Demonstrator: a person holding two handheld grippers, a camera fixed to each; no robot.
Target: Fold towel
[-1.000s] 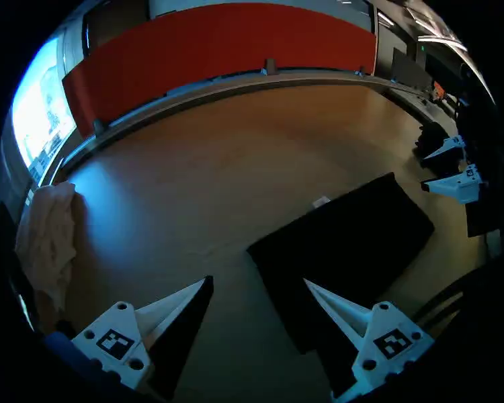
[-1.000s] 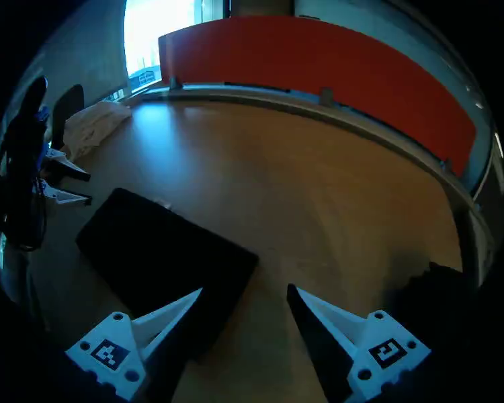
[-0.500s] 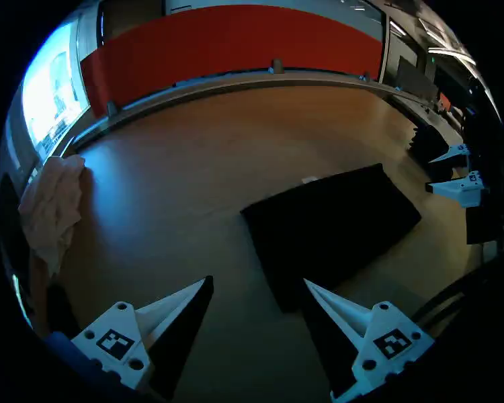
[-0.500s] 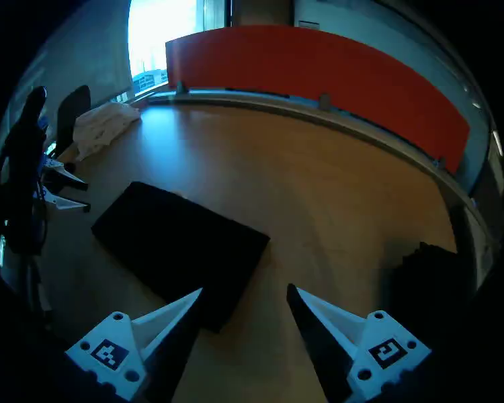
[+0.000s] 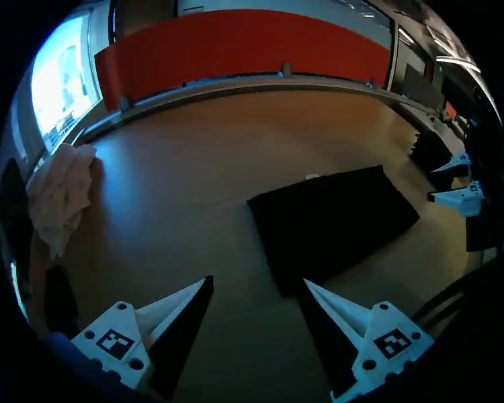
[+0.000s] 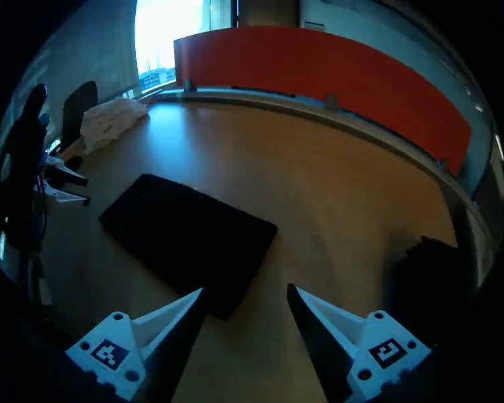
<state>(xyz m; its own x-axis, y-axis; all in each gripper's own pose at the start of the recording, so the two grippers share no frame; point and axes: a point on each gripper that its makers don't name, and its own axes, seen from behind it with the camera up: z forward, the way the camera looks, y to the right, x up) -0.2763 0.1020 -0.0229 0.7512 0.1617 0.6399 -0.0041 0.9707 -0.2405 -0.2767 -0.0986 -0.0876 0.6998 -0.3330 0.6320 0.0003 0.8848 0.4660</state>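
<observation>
The black rectangular towel (image 5: pixel 332 225) lies flat on the brown wooden bench (image 5: pixel 185 181), already folded into a neat oblong. In the left gripper view it sits right of centre, and its near corner comes down close to the tip of one finger at the bottom of the frame. The left gripper (image 5: pixel 257 282) hangs above the bench with its white fingers spread wide and nothing between them. The right gripper (image 6: pixel 245 289) is released too, jaws apart and empty, low in the right gripper view; there the towel stretches across the left-centre of the frame, its near corner just above one fingertip. Neither gripper touches the cloth.

A crumpled pale cloth (image 5: pixel 60 195) is heaped at the bench's edge, at the left of the left gripper view, well apart from the towel. A long red partition panel (image 5: pixel 238 40) runs along the far side of the bench, and a bright window (image 6: pixel 164 33) glows at the upper left of the right gripper view.
</observation>
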